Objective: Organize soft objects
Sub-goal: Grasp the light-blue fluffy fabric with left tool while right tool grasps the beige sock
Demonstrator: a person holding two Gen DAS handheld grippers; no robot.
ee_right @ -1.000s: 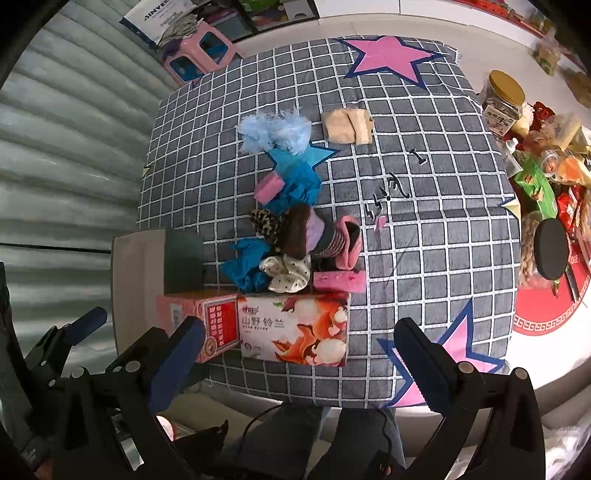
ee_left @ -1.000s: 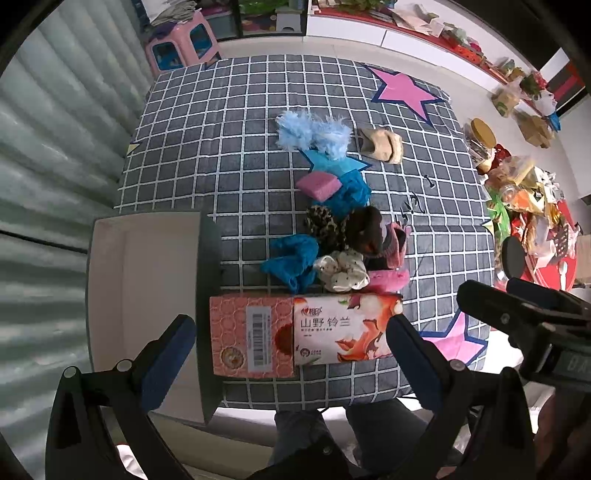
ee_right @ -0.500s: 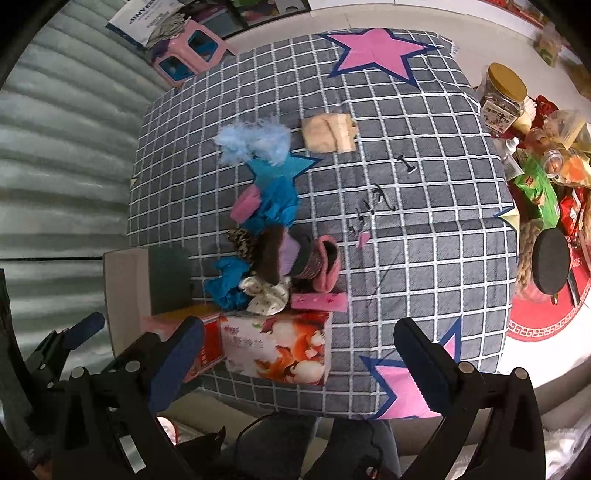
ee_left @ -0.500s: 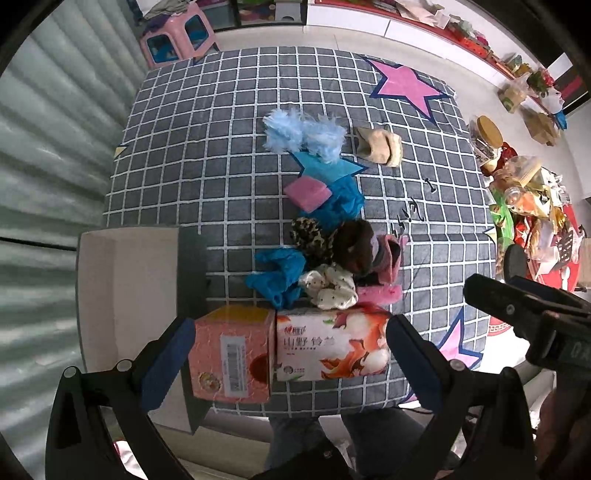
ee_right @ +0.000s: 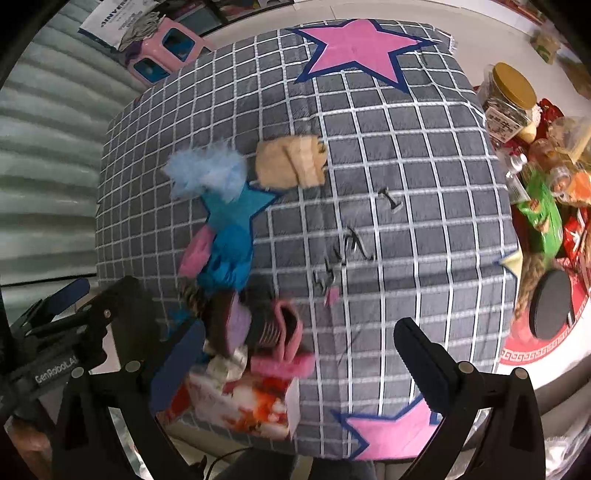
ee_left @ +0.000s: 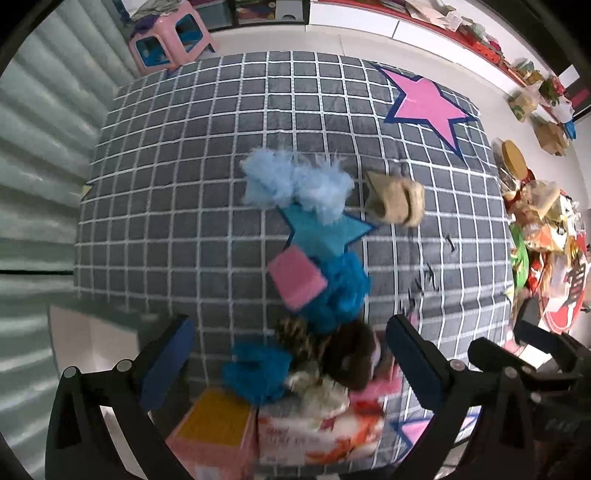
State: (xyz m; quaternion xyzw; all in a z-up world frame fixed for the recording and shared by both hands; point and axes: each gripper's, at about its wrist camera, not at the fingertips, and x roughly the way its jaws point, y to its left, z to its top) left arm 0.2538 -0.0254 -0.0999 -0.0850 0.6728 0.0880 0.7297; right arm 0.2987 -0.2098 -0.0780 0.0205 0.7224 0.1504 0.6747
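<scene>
Soft things lie in a loose line on the grey checked cloth (ee_left: 184, 184): a light blue fluffy piece (ee_left: 295, 184), a beige plush (ee_left: 397, 201), a pink sponge (ee_left: 297, 282), a blue cloth (ee_left: 341, 291), a leopard scrunchie (ee_left: 295, 334), a brown sock bundle (ee_left: 351, 354) and another blue cloth (ee_left: 258, 369). The pink-rimmed striped sock (ee_right: 277, 328) shows in the right wrist view. My left gripper (ee_left: 288, 362) is open over the near pile. My right gripper (ee_right: 295, 354) is open above the sock and a pink bar (ee_right: 282, 365).
A pink box (ee_left: 214, 432) and a tissue pack (ee_left: 317, 432) lie at the near edge. A white bin (ee_left: 96, 343) stands at the near left. Snacks, a jar (ee_right: 509, 96) and a red mat (ee_right: 535, 350) crowd the right. A pink stool (ee_left: 171, 35) is beyond.
Both grippers have come down and forward toward the pile of soft things, which now looks much larger. Both stay open and empty. No object has moved.
</scene>
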